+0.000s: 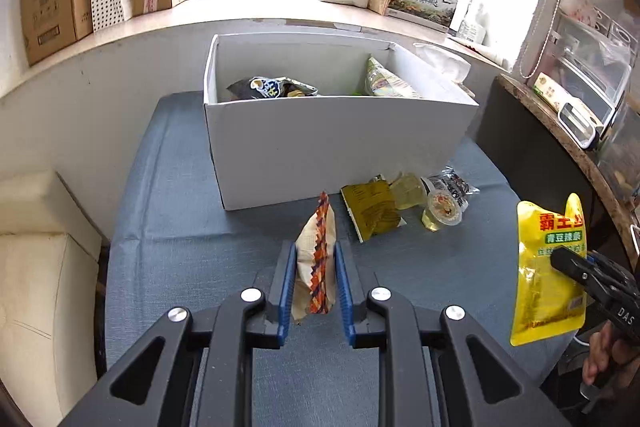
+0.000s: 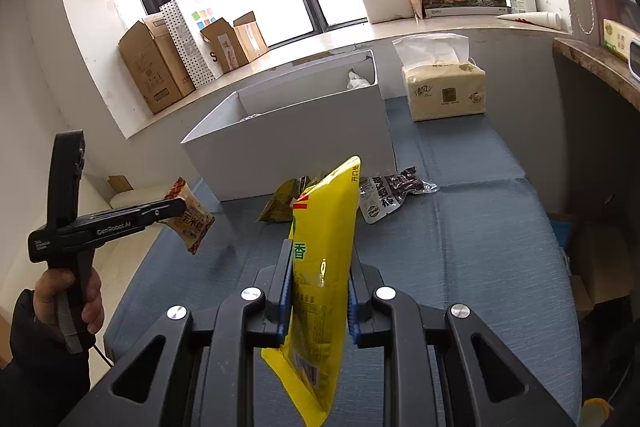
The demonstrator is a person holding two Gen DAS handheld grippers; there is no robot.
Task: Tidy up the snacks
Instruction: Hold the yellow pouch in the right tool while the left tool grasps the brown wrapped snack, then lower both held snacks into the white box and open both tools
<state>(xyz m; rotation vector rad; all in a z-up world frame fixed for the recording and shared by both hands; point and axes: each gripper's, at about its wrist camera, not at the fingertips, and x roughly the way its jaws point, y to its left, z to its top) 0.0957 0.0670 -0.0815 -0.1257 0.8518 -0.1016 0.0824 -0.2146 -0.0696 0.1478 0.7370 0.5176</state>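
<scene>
My left gripper (image 1: 316, 259) is shut on a small cream snack packet with an orange zigzag edge (image 1: 317, 259), held above the blue tablecloth; the same packet (image 2: 190, 217) shows in the right wrist view. My right gripper (image 2: 320, 263) is shut on a yellow snack pouch (image 2: 324, 251), also seen at the right as the yellow pouch (image 1: 546, 275). A white open box (image 1: 332, 143) stands at the back of the table with a dark bag (image 1: 272, 87) and a pale green bag (image 1: 386, 81) inside.
Loose on the cloth before the box lie an olive packet (image 1: 374, 211), two jelly cups (image 1: 442, 211) and a dark clear-edged packet (image 2: 390, 197). A tissue pack (image 2: 444, 93) stands right of the box. Cardboard boxes (image 2: 156, 67) line the windowsill. A shelf edge (image 1: 560, 131) borders the right.
</scene>
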